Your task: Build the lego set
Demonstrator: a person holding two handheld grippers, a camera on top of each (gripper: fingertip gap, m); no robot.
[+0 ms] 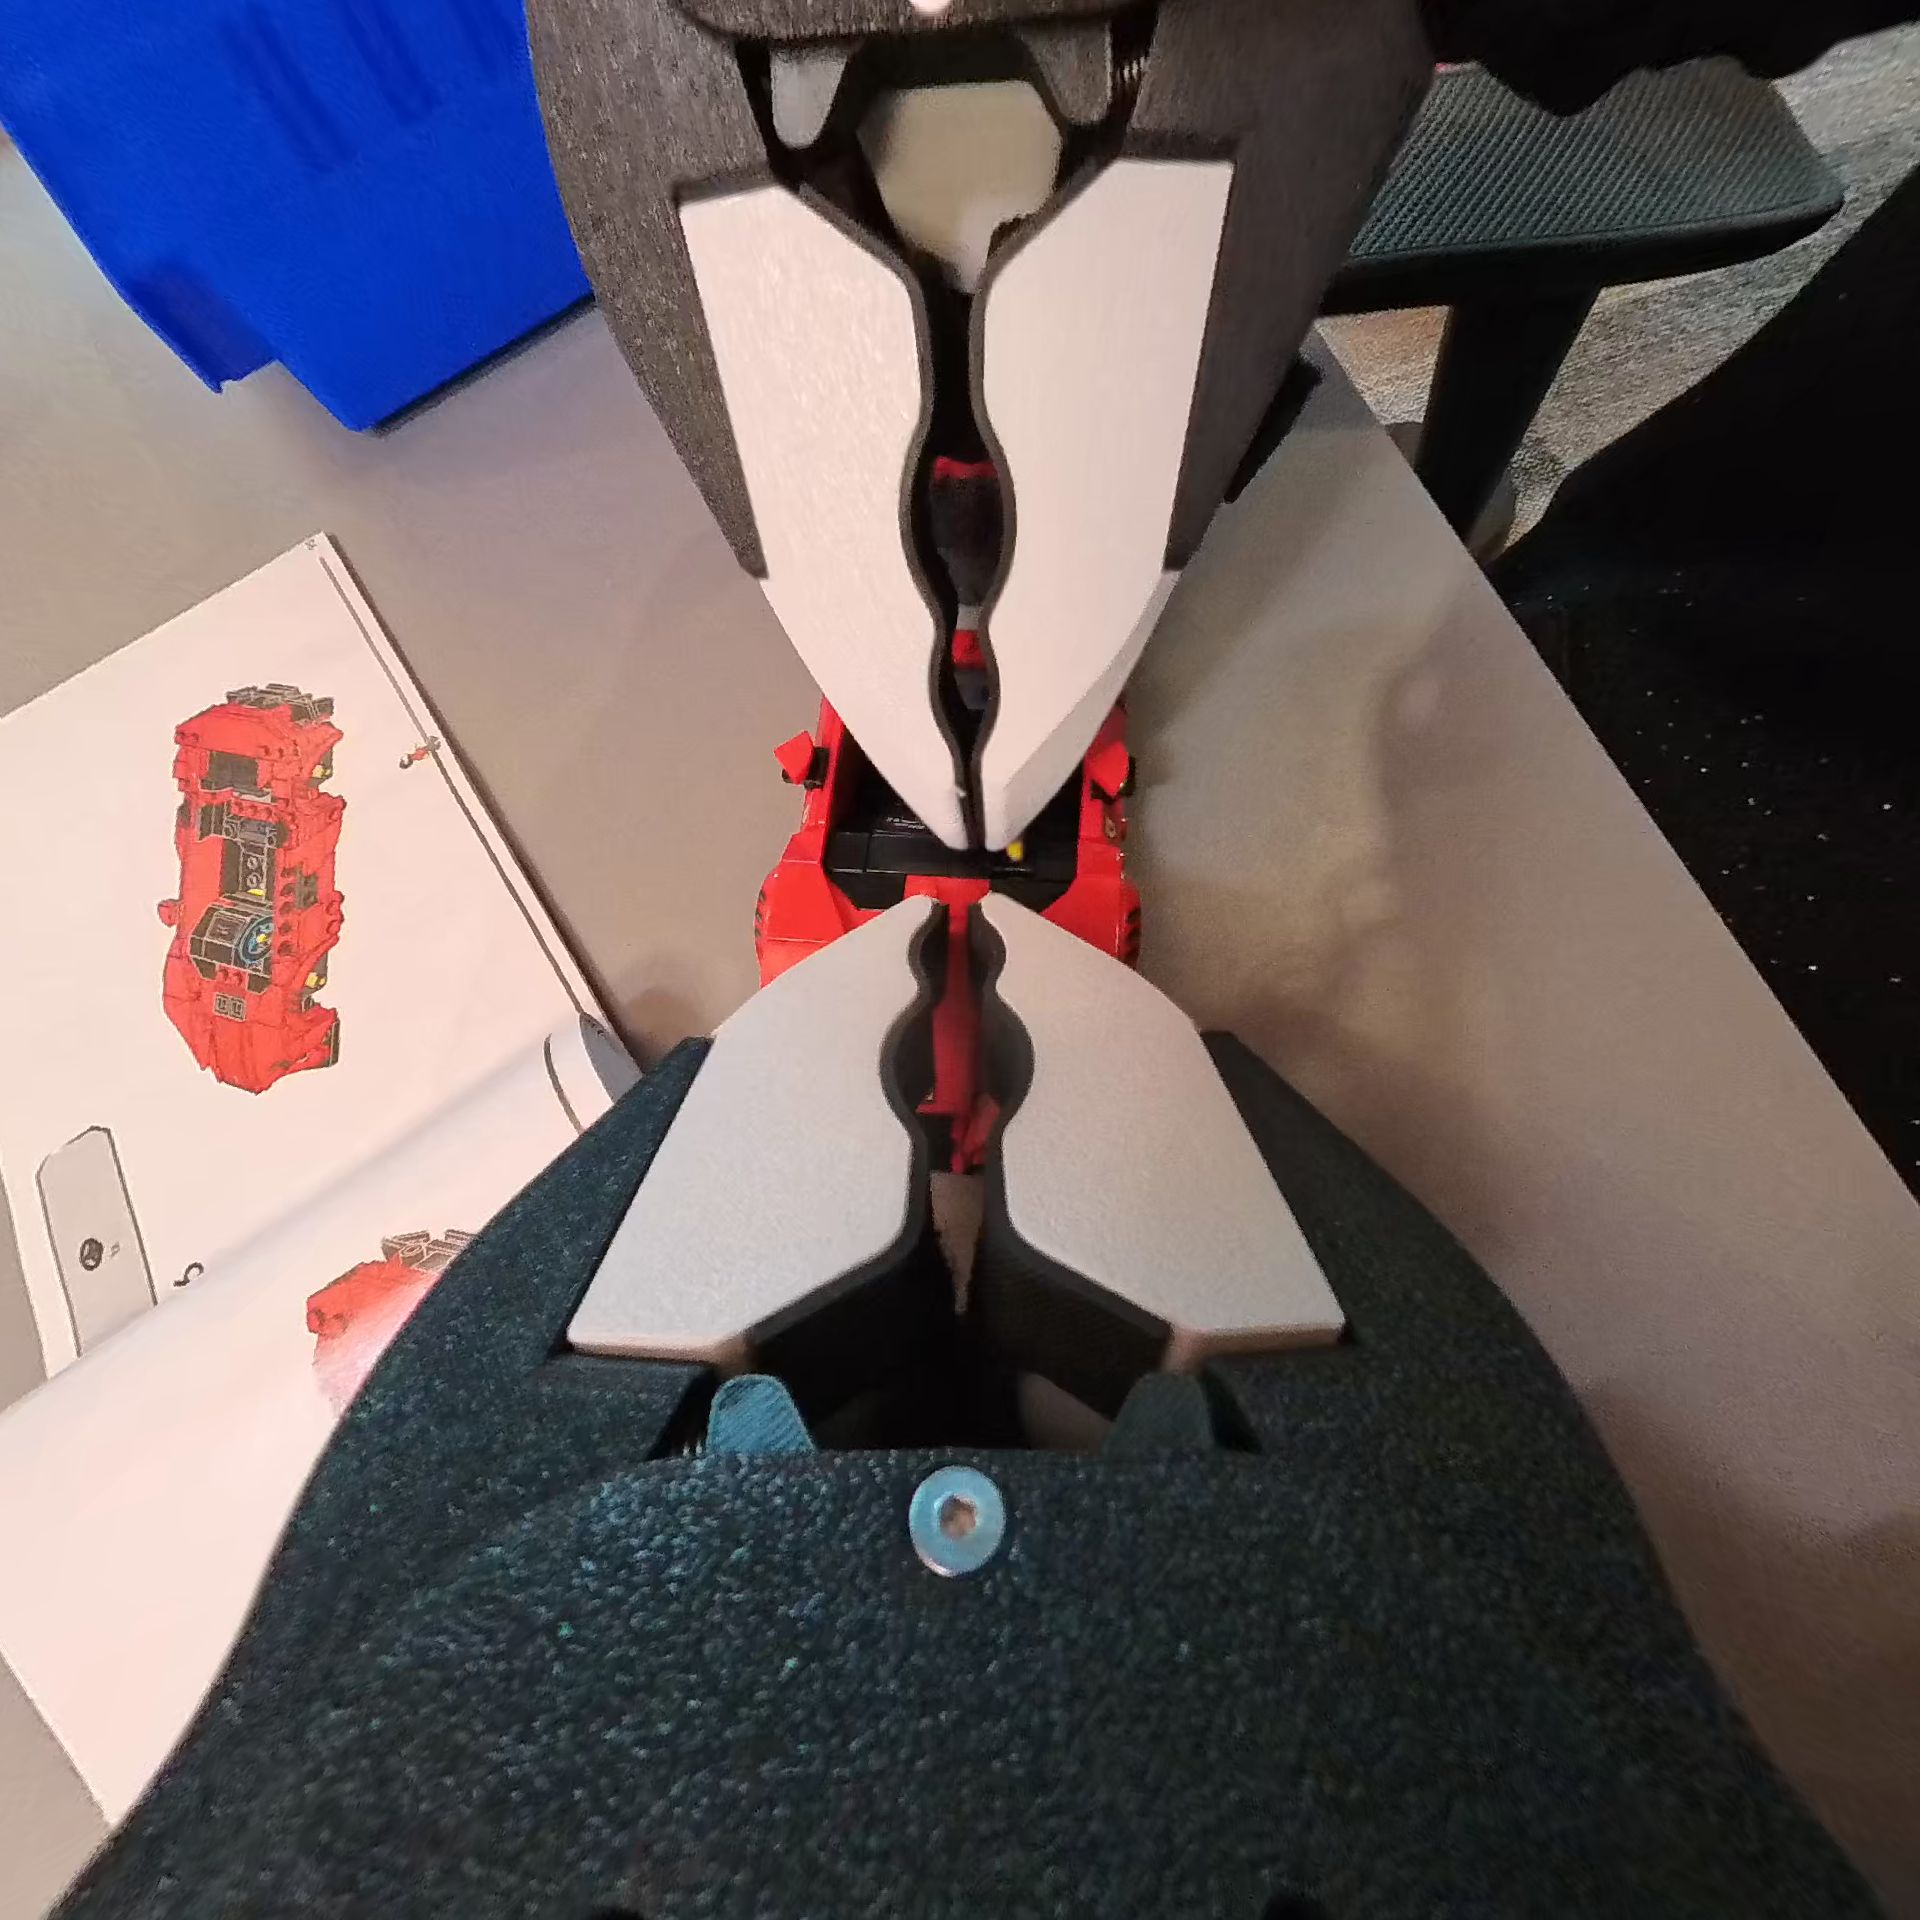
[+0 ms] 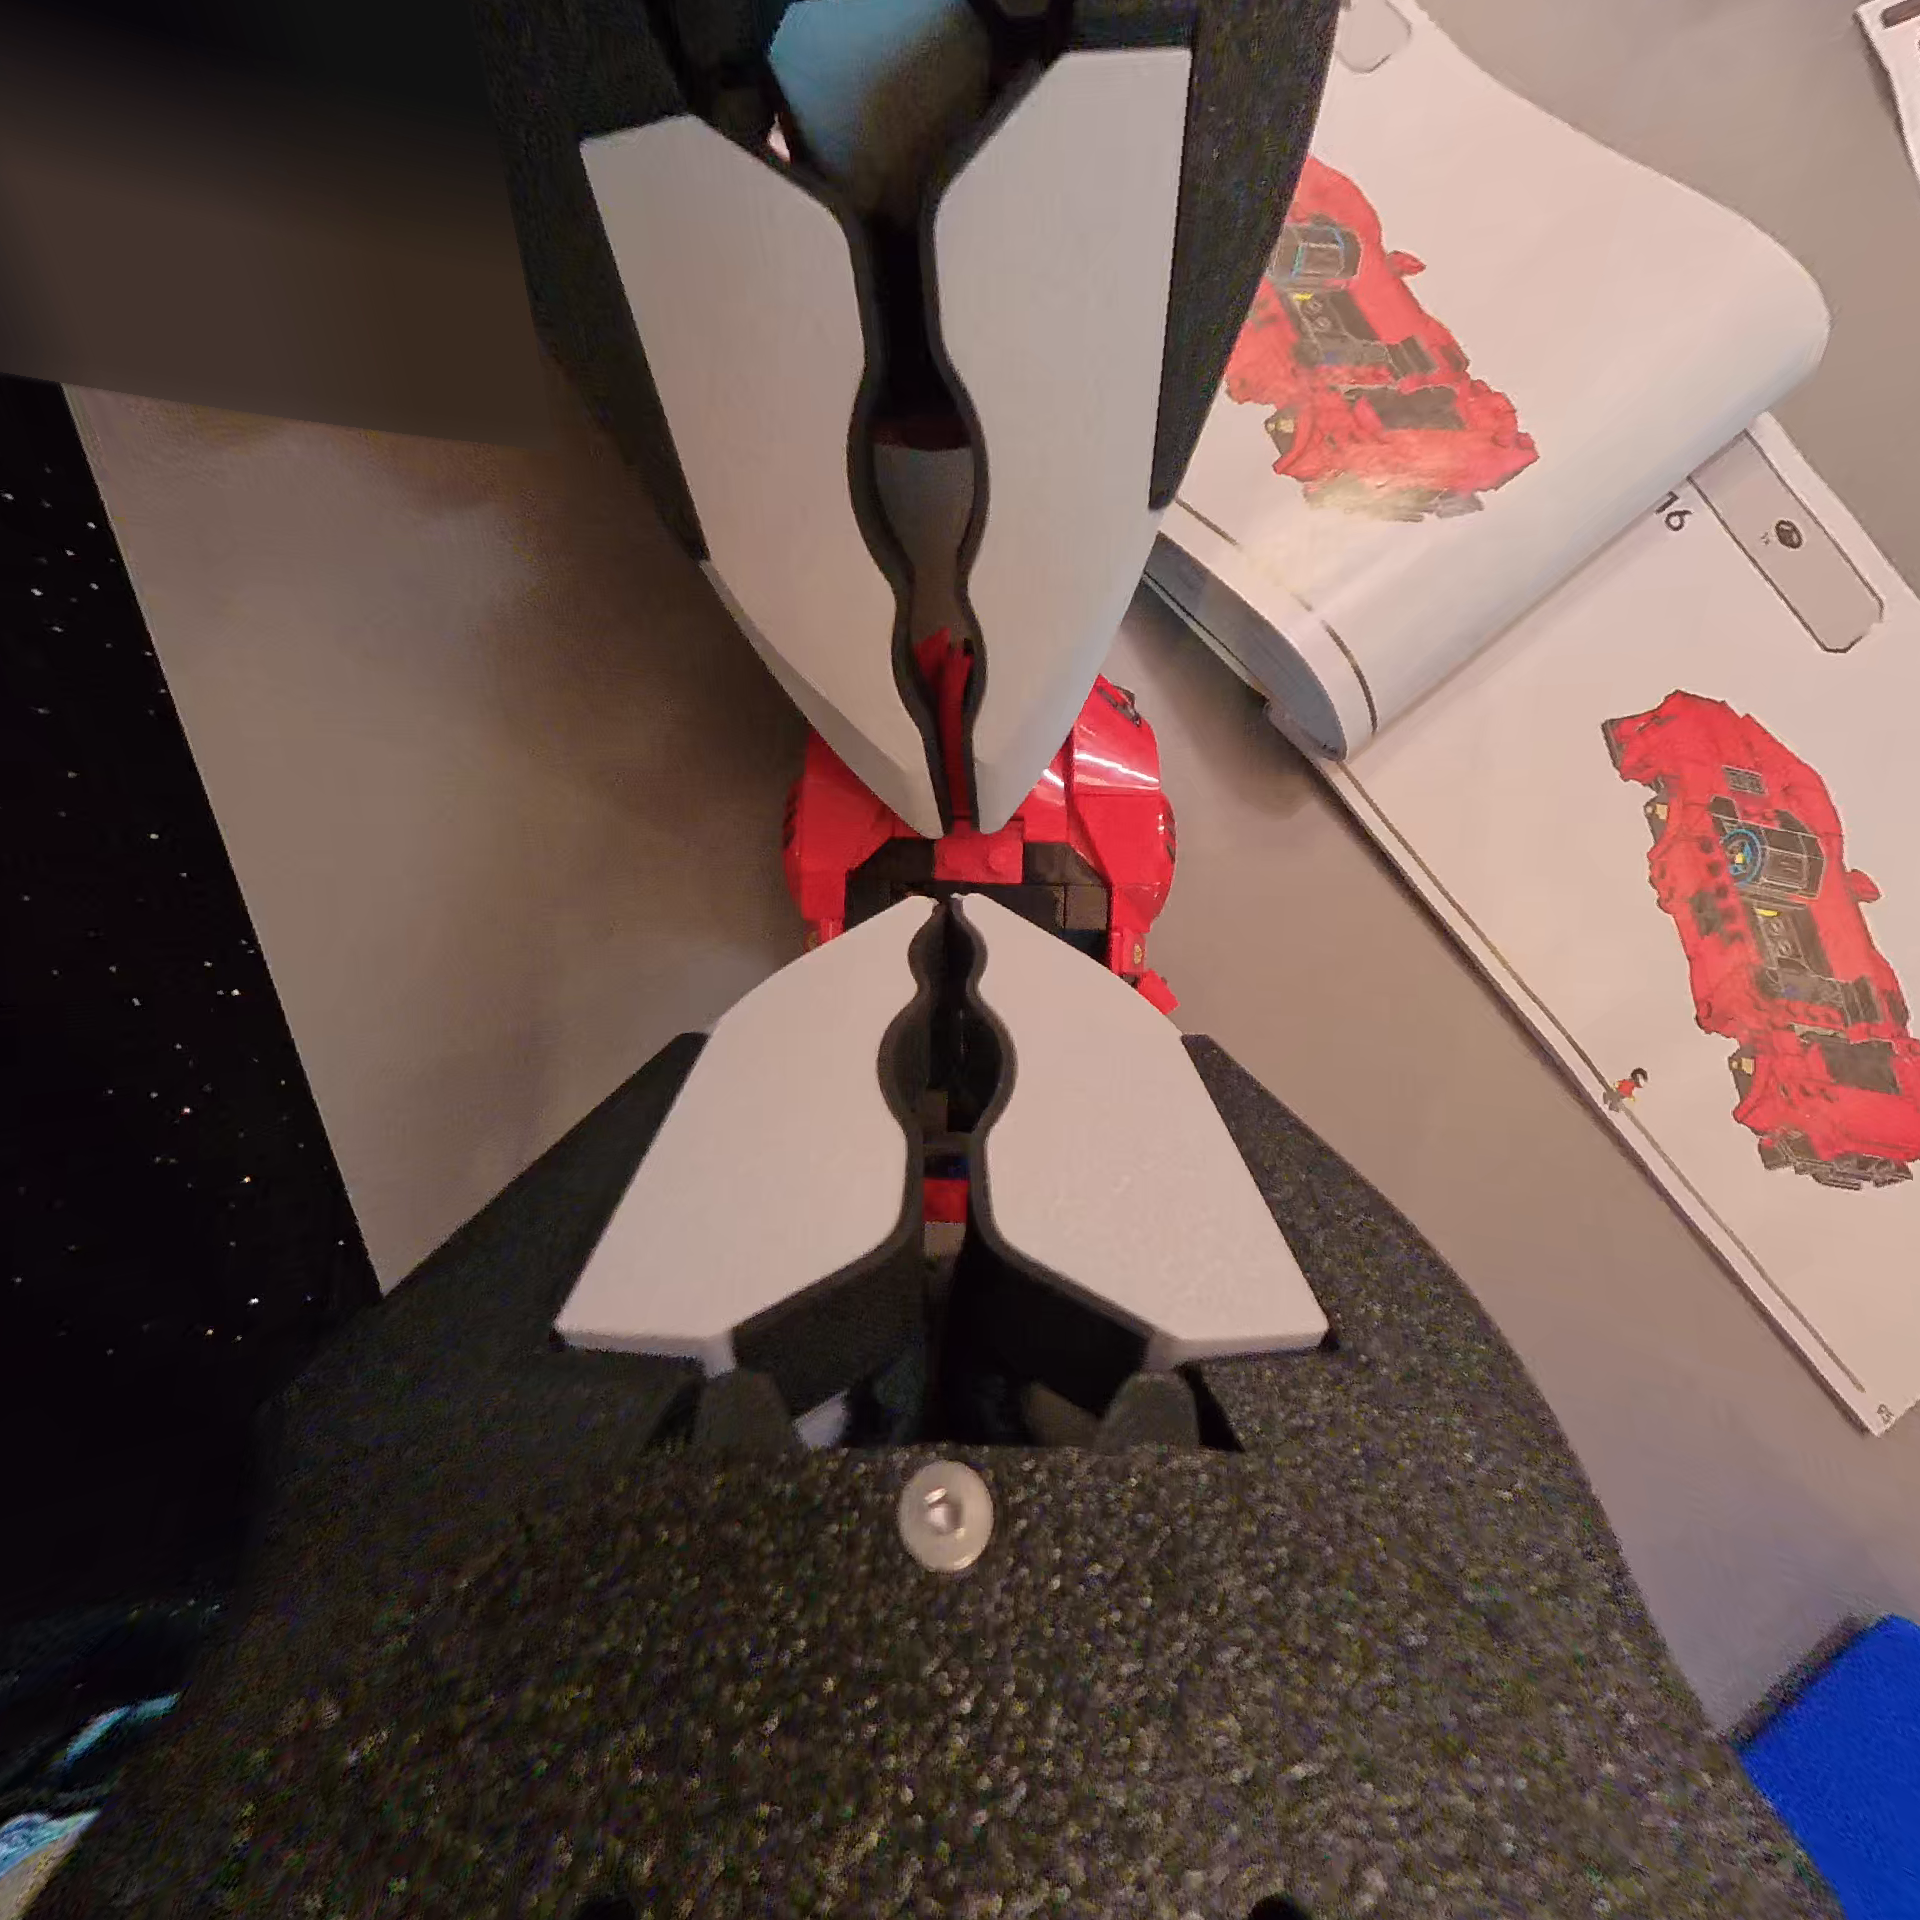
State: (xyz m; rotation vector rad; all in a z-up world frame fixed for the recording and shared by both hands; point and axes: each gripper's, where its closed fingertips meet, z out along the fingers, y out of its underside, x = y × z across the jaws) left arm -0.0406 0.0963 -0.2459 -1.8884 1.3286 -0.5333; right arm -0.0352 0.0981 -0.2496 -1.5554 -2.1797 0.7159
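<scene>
— Two grippers, nose to nose over the red Lego car (image 1: 831,914). See them?

— Yes. The left gripper (image 1: 956,909) comes up from the near side with its grey fingers (image 1: 790,1143) drawn narrow, tips almost touching. A thin red piece (image 1: 951,1039) runs down the slit between them; it looks pinched there, though I cannot tell how firmly.

— And the other one?

— The right gripper (image 2: 948,906) faces it from the opposite end, tips nearly meeting the left one's. Its fingers (image 2: 1122,1164) are also drawn close, only a sliver of gap. Through that gap I see bits of black and red brick, but whether it grips anything I cannot tell.

— Where is the car itself?

— On the grey desk (image 1: 1351,831), near its edge, directly under both sets of tips. Red body, black middle section, and a small red plate (image 2: 977,860) across the black part, right below the tips.

— Anything else about?

— An open instruction booklet (image 1: 156,831) lies flat on the desk beside the car, showing pictures of the red model. A blue bin (image 1: 291,187) stands farther along the desk, and a dark mesh chair (image 1: 1558,166) sits off the desk's edge over dark carpet (image 1: 1766,727).
</scene>
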